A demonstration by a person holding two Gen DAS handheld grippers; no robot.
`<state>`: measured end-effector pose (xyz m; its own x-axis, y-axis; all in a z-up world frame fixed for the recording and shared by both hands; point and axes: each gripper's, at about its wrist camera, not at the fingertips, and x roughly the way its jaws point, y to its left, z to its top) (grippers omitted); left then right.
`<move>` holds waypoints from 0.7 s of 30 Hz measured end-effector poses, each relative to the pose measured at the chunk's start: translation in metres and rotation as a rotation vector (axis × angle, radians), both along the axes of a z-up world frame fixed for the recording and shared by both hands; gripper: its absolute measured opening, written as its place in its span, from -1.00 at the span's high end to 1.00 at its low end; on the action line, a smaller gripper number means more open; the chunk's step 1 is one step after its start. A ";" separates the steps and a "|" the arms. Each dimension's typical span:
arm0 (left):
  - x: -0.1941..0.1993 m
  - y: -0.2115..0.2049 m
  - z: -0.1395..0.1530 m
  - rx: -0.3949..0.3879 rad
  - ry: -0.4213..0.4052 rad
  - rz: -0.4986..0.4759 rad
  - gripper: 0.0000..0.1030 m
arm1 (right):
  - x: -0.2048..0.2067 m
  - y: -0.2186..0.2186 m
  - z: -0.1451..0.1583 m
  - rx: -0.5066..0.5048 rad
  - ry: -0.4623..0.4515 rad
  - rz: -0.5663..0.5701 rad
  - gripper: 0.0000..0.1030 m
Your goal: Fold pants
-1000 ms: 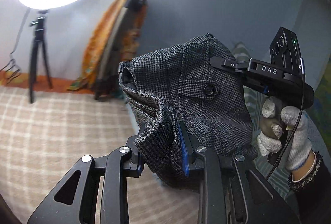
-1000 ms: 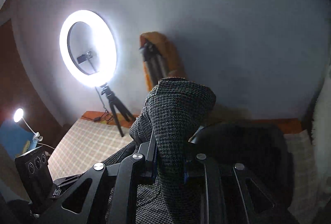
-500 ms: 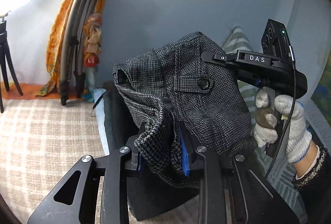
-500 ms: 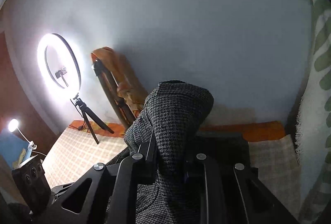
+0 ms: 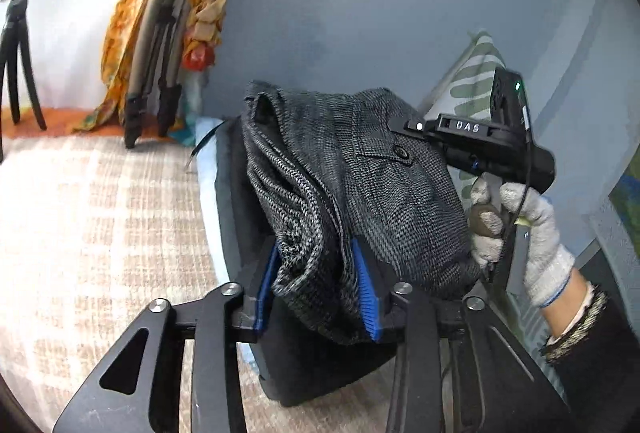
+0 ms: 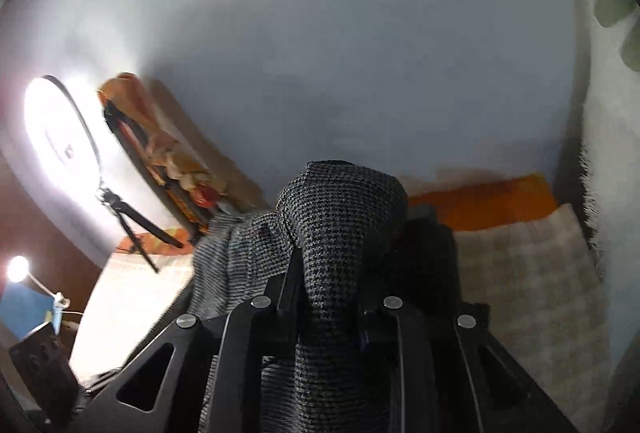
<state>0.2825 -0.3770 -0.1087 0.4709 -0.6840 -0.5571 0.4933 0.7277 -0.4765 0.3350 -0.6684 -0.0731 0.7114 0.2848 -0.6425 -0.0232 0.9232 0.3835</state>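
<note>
Grey houndstooth pants (image 5: 360, 173) hang bunched between my two grippers, with a buttoned back pocket facing the left wrist view. My left gripper (image 5: 316, 273) has its blue pads (image 5: 364, 289) on either side of a thick fold; its jaws are opening, and cloth still fills the gap. My right gripper (image 5: 404, 125), held by a gloved hand (image 5: 524, 229), grips the waistband at the right. In the right wrist view the pants (image 6: 344, 225) rise as a thick roll out of the right gripper (image 6: 328, 293). Its jaws are opening too, and the cloth hides its pads.
A black pad (image 5: 236, 201) lies under the pants on a checked blanket (image 5: 100, 233). Orange cloth over a leaning frame (image 5: 160, 33) stands by the blue wall. A ring light on a tripod (image 6: 56, 137) is at the left. A striped pillow (image 5: 476, 73) is behind the right gripper.
Both grippers have come down with the pants and swung sideways, so the ring light has slid out of the left view. The left jaws stand wider around the fold.
</note>
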 end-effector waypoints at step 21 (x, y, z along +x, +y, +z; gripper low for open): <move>-0.017 0.048 0.010 0.052 0.041 0.061 0.09 | -0.085 -0.007 0.002 0.049 0.026 -0.111 -0.17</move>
<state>0.2651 -0.3290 -0.0991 0.4863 -0.6244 -0.6112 0.4282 0.7801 -0.4562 0.2503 -0.6757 -0.0712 0.7237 0.2368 -0.6482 0.0887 0.8996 0.4277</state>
